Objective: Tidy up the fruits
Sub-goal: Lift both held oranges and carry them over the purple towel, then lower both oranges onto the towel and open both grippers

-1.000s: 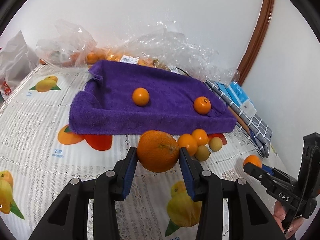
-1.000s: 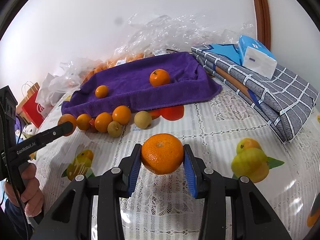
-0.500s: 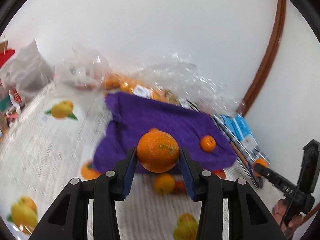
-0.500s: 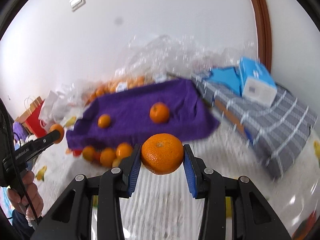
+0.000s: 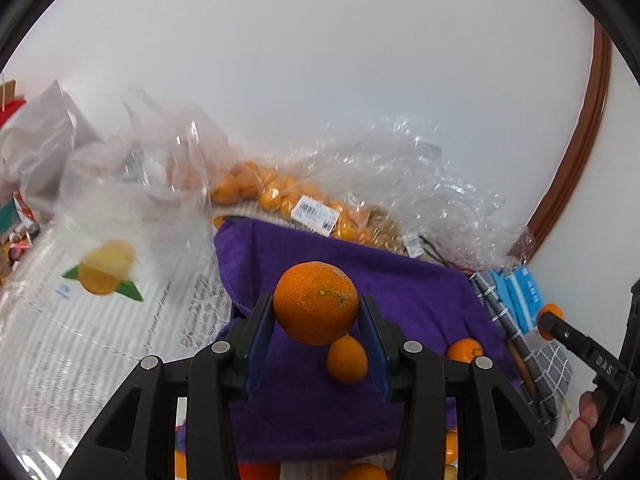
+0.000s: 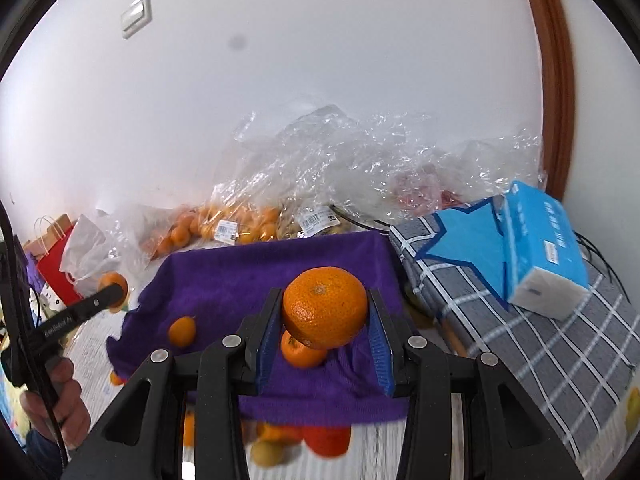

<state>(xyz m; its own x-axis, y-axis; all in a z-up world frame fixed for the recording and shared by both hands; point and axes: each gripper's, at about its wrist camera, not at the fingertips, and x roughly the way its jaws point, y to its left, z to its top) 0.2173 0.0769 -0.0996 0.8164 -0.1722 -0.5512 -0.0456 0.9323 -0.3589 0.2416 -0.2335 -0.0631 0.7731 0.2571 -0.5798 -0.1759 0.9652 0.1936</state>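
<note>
My left gripper (image 5: 316, 312) is shut on a large orange (image 5: 316, 302) and holds it above the purple towel (image 5: 404, 292). My right gripper (image 6: 324, 316) is shut on another large orange (image 6: 325, 306) above the same towel (image 6: 224, 280). Two small oranges lie on the towel: one (image 5: 347, 359) under the left gripper and one (image 5: 464, 350) to its right. In the right wrist view they show as one at the left (image 6: 182, 331) and one (image 6: 302, 350) right under the held orange. More small fruit (image 6: 326, 440) lies on the tablecloth by the towel's near edge.
Clear plastic bags (image 5: 360, 184) with small oranges (image 6: 240, 224) lie behind the towel against the white wall. A folded grey checked cloth (image 6: 532, 340) with a blue tissue pack (image 6: 544, 248) lies to the right. A white bag (image 5: 36, 152) and a red bag (image 6: 52, 276) stand at the left.
Both grippers have risen and moved forward over the purple towel, each still holding its orange. The loose fruit in front of the towel has dropped to the bottom of the views.
</note>
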